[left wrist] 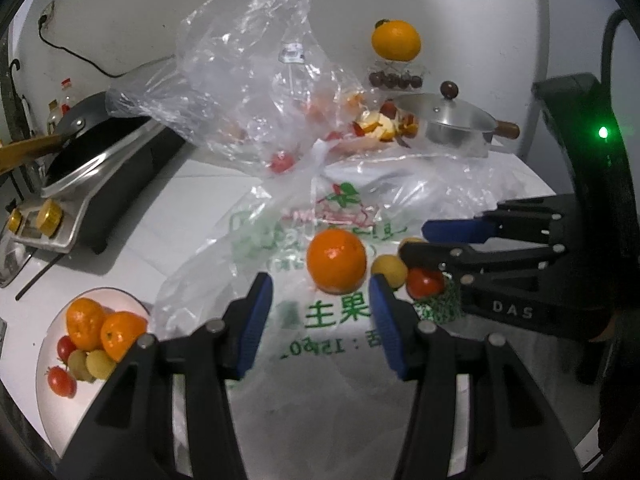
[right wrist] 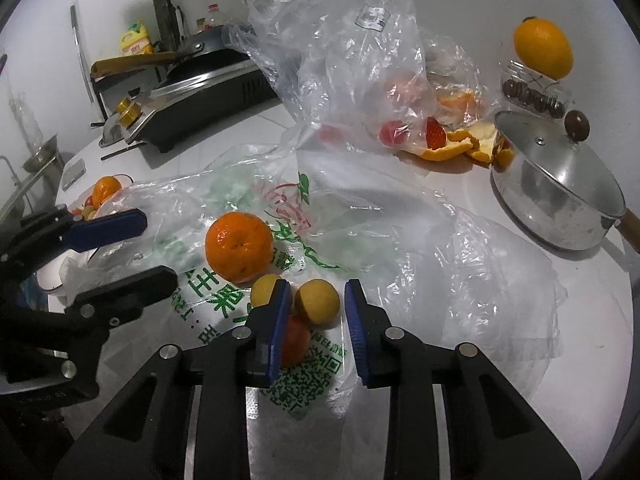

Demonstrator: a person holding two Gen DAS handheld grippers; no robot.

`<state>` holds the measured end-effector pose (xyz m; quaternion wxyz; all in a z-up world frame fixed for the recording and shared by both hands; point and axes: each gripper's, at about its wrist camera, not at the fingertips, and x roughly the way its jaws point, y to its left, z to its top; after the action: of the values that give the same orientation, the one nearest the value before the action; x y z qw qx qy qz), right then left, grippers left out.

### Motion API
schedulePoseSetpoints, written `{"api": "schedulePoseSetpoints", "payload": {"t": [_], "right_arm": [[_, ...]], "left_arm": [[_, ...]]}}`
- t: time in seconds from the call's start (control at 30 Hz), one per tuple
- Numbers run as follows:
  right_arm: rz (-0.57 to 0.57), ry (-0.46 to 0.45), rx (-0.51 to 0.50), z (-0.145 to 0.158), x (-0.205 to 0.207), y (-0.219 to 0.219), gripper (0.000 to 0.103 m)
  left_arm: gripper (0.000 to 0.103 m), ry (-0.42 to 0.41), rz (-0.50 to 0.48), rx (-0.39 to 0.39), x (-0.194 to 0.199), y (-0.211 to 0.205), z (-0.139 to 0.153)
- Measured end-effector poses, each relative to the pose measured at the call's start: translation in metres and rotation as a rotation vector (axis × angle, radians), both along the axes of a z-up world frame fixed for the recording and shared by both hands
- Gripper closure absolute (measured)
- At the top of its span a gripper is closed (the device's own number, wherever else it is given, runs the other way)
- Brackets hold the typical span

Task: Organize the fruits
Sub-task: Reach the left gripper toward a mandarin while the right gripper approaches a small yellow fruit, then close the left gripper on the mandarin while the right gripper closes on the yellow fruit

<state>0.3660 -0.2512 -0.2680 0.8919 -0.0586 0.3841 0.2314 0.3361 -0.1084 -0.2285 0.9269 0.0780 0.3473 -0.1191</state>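
Fruits are lying on the printed plastic bag (right wrist: pixel 240 304): the mandarin (right wrist: pixel 239 247), stem end facing sideways, is sitting ahead of the half-spread, empty left gripper (left wrist: pixel 320 320); the right gripper (right wrist: pixel 317 312), jaws narrowly apart, is bracketing a small yellow fruit (right wrist: pixel 318 302), without clear contact

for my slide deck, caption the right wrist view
Right tongs open around a small yellow fruit on a printed plastic bag, beside an orange.

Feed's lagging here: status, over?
Left hand-held gripper open, facing orange. Right hand-held gripper open, yellow fruit at tips. Plastic bag underneath; tomato crowding right.
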Motion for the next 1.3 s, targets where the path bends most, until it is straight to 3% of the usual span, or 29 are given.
{"api": "schedulePoseSetpoints", "payload": {"t": [0.33, 0.47, 0.77, 0.9, 1.3], "right_arm": [[-0.001, 0.058, 0.072, -0.003, 0.009, -0.007, 0.073], [0.011, 0.050, 0.073, -0.003, 0.005, -0.006, 0.078], [0.020, 0.043, 0.086, -0.003, 0.002, -0.007, 0.078], [0.020, 0.035, 0.086, -0.002, 0.000, -0.008, 0.078], [0.021, 0.009, 0.081, 0.007, -0.005, -0.007, 0.078]], "left_arm": [[0.051, 0.034, -0.014, -0.036, 0.019, -0.002, -0.006], [0.051, 0.042, -0.010, -0.048, 0.027, -0.001, -0.008], [0.052, 0.103, -0.010, -0.074, 0.045, -0.003, -0.017], [0.060, 0.128, -0.024, -0.103, 0.051, -0.002, -0.021], [0.062, 0.104, -0.032, -0.119, 0.036, 0.001, -0.011]]}}
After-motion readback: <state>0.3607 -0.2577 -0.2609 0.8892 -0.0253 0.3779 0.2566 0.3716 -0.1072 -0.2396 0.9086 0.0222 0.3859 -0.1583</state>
